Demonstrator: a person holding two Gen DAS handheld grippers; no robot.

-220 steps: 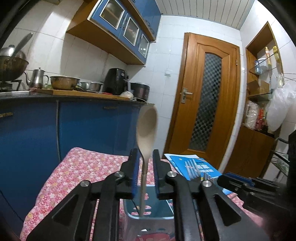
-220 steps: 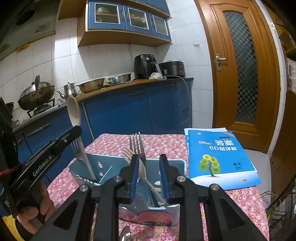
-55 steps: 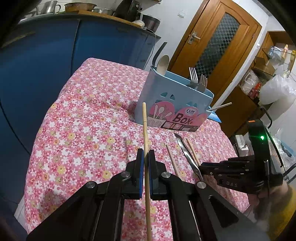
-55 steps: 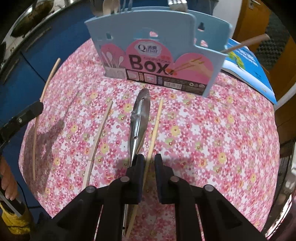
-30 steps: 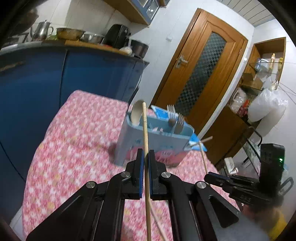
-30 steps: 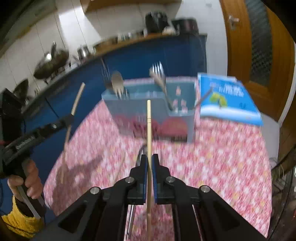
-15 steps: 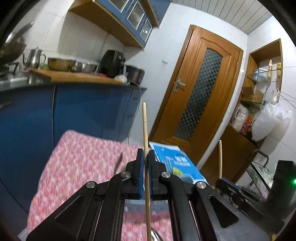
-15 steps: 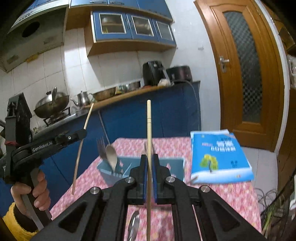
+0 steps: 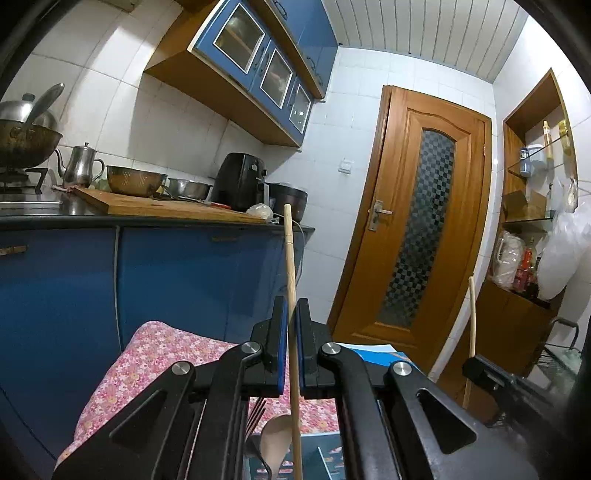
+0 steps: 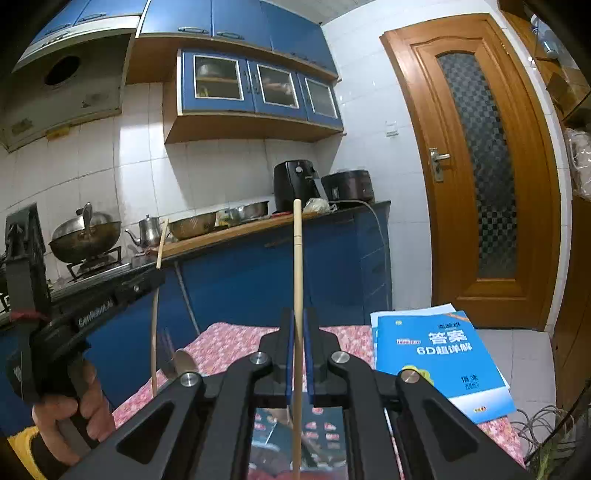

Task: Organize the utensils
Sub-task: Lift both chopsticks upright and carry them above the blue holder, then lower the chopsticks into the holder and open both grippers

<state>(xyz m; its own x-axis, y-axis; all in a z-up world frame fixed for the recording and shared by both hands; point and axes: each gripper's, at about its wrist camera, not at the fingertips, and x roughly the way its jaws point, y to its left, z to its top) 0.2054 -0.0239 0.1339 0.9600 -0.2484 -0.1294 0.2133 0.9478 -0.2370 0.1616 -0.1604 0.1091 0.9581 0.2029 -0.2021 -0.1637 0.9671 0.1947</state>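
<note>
Desk (image 10: 236, 343) in floral cloth, carrying the blue utensil box (image 10: 295, 443) — left claw (image 9: 290, 354) and right claw (image 10: 298, 354) each clamping one upright chopstick (image 9: 290, 266) above it — best lowering both vertically, tips aligned, into one compartment.

Open air ahead above the flowered table (image 9: 155, 354); utensil box (image 10: 295, 435) directly below both chopsticks.

White tiled walls (image 9: 177, 122), white slatted ceiling (image 9: 424, 33). Blue wall cupboards (image 10: 255, 85) with glass fronts above blue base cabinets (image 9: 166, 280). Wooden door (image 9: 417, 236) with chequered glass pane. Open wooden shelf unit (image 9: 535, 147) on right. Pale tiled floor (image 10: 524, 354).
</note>
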